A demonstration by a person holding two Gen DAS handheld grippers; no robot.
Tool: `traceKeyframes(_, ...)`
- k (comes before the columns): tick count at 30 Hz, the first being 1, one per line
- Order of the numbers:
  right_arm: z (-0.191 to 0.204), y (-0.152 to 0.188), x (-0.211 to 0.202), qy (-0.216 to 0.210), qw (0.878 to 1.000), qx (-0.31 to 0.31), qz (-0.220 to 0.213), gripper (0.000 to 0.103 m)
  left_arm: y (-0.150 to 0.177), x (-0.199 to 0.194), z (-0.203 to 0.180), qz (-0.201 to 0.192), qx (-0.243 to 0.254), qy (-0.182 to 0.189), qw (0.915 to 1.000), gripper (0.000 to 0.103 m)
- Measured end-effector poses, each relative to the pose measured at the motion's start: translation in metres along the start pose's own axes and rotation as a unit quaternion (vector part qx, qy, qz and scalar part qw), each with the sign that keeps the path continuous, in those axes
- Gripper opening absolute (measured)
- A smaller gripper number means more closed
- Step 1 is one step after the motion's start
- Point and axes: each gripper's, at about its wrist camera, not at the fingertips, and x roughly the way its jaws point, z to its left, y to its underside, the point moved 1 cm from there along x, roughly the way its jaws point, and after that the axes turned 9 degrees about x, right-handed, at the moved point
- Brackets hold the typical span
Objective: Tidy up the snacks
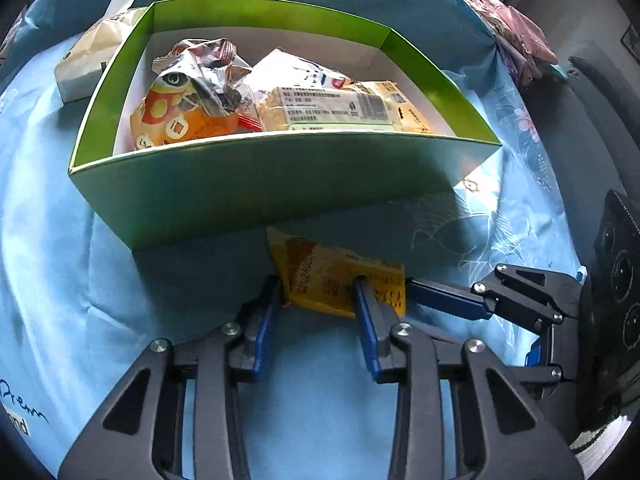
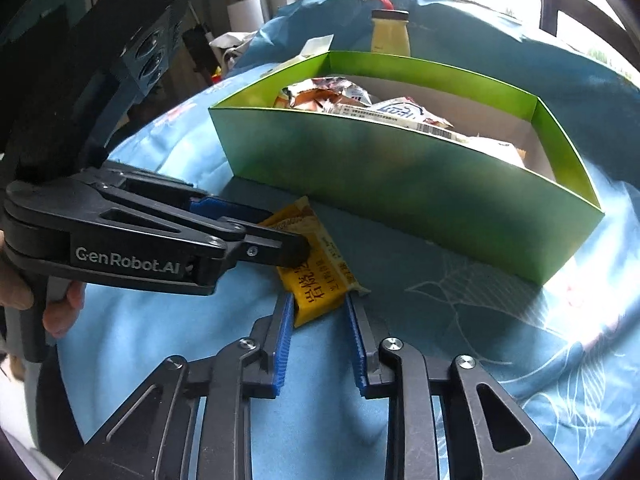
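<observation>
Blue floral cloth [image 1: 60,208] covers the counter, with a green box [image 1: 280,184] on it holding snack packs [image 1: 332,108], a white pack [image 1: 86,64] beside its far-left corner and a yellow bottle [image 2: 390,32] behind. Yellow snack packet [image 1: 320,280] lies on the cloth just in front of the box's near wall. Left tool [image 1: 318,300] is clamped on one end of the packet, right tool [image 2: 318,304] clamped on its other end, both sets of blue pads pressing it.

Flat yellow foil snack packet [image 1: 340,280] lies on blue floral cloth [image 1: 60,260], just near of green cardboard box [image 1: 280,184]; crumpled snack bags [image 1: 192,92] inside; glass bottle [image 2: 390,34] behind.
</observation>
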Motion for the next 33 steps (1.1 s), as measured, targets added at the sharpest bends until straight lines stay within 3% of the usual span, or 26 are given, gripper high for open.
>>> traceKeyframes(5,-0.001,-0.001,-0.002,0.002,1.000,0.004,-0.006,0.021,0.002,-0.006,-0.004,-0.006,-0.005,0.005,1.0000,0.032)
traceKeyframes(6,0.000,-0.001,-0.004,0.004,1.000,0.003,-0.008,0.020,0.001,-0.007,-0.005,-0.008,-0.005,0.008,0.9999,0.024)
traceKeyframes(8,0.001,-0.002,-0.010,-0.021,1.000,0.006,-0.014,0.003,-0.001,-0.010,-0.015,-0.008,0.000,0.043,0.9991,0.010)
traceKeyframes(9,0.006,-0.004,-0.012,-0.026,0.999,0.003,-0.018,0.003,-0.002,-0.011,-0.025,-0.011,0.018,0.022,0.9995,0.008)
traceKeyframes(10,0.012,-0.006,-0.013,-0.012,1.000,-0.010,-0.022,0.003,-0.003,-0.011,-0.031,-0.013,0.034,0.000,0.9993,0.008)
traceKeyframes(15,0.010,-0.009,-0.018,0.000,1.000,-0.001,-0.029,0.003,0.000,-0.001,-0.020,0.001,0.008,-0.010,0.9999,0.014)
traceKeyframes(18,-0.011,0.000,-0.035,0.018,0.999,0.026,-0.028,0.010,0.003,0.000,-0.015,0.006,-0.014,0.010,0.9998,0.026)
traceKeyframes(19,-0.018,0.003,-0.040,0.026,0.999,0.034,-0.028,0.016,0.003,-0.001,-0.017,0.000,-0.016,0.018,0.9997,0.032)
traceKeyframes(21,-0.034,0.015,-0.049,0.038,0.997,0.056,-0.025,0.037,0.002,-0.005,-0.023,-0.006,-0.011,0.028,0.9995,0.063)
traceKeyframes(22,-0.040,0.019,-0.051,0.044,0.997,0.064,-0.021,0.050,0.000,-0.005,-0.028,-0.007,-0.004,0.037,0.9993,0.066)
traceKeyframes(23,-0.045,0.024,-0.051,0.050,0.996,0.072,-0.018,0.055,-0.002,-0.004,-0.035,-0.008,0.006,0.042,0.9991,0.066)
traceKeyframes(31,-0.044,0.034,-0.031,0.042,0.996,0.082,-0.014,0.055,-0.008,0.023,-0.063,0.014,0.047,0.028,0.9984,0.064)
traceKeyframes(33,-0.043,0.031,-0.027,0.040,0.996,0.079,-0.016,0.052,-0.008,0.026,-0.067,0.016,0.048,0.033,0.9982,0.054)
